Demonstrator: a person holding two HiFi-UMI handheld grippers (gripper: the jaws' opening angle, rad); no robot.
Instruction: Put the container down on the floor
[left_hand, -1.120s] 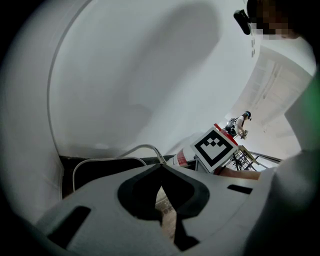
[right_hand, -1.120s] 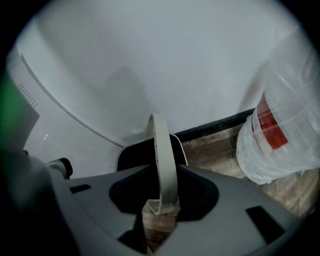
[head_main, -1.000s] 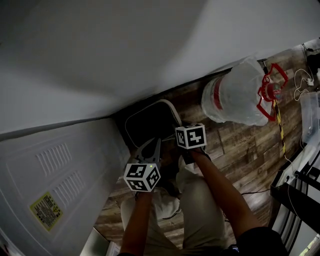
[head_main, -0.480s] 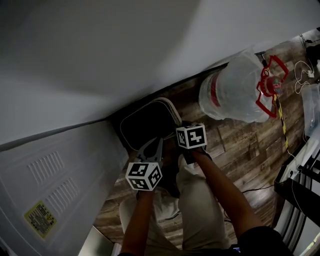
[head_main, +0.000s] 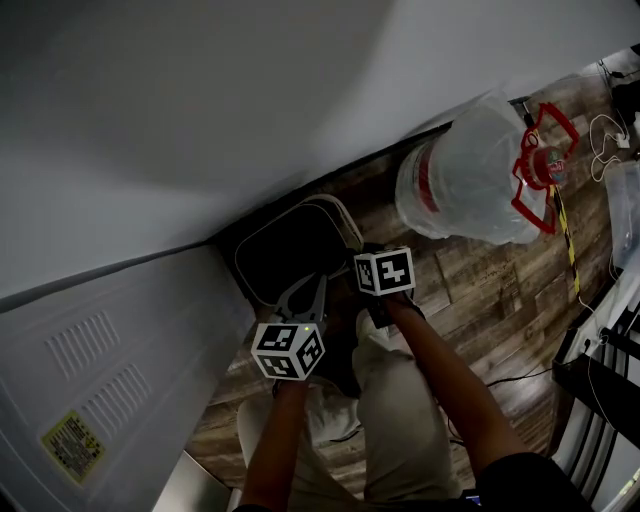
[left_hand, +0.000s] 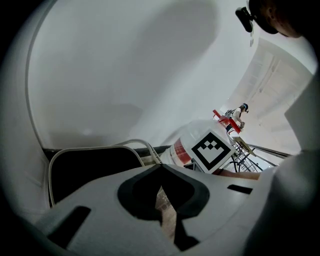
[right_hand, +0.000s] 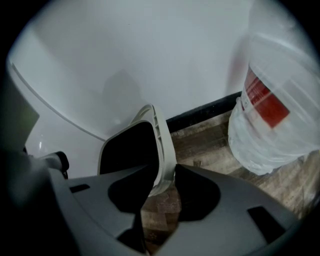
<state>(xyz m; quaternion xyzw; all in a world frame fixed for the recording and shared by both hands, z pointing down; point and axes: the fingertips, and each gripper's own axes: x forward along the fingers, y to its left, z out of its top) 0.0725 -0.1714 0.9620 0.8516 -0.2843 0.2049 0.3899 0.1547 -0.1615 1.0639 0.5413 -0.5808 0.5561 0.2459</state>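
The container (head_main: 335, 206), a white-rimmed bin with a dark inside, sits low in the corner where the white wall meets the wood floor (head_main: 480, 290). In the right gripper view its rim (right_hand: 160, 145) runs down between the jaws of my right gripper (right_hand: 161, 187), which is shut on it. The right gripper (head_main: 365, 256) is at the bin's near right corner in the head view. My left gripper (head_main: 316, 286) points at the near rim (left_hand: 90, 148). Its jaws (left_hand: 160, 167) meet at the tips with nothing seen between them.
A large clear water bottle (head_main: 465, 185) with a red band lies on the floor to the right, with a red handle (head_main: 540, 165) at its neck. A white appliance panel (head_main: 100, 370) stands on the left. A black rack (head_main: 600, 380) is at the right edge. The person's legs (head_main: 400, 420) are below.
The head view has drifted a little. Both grippers and the container keep nearly the same places.
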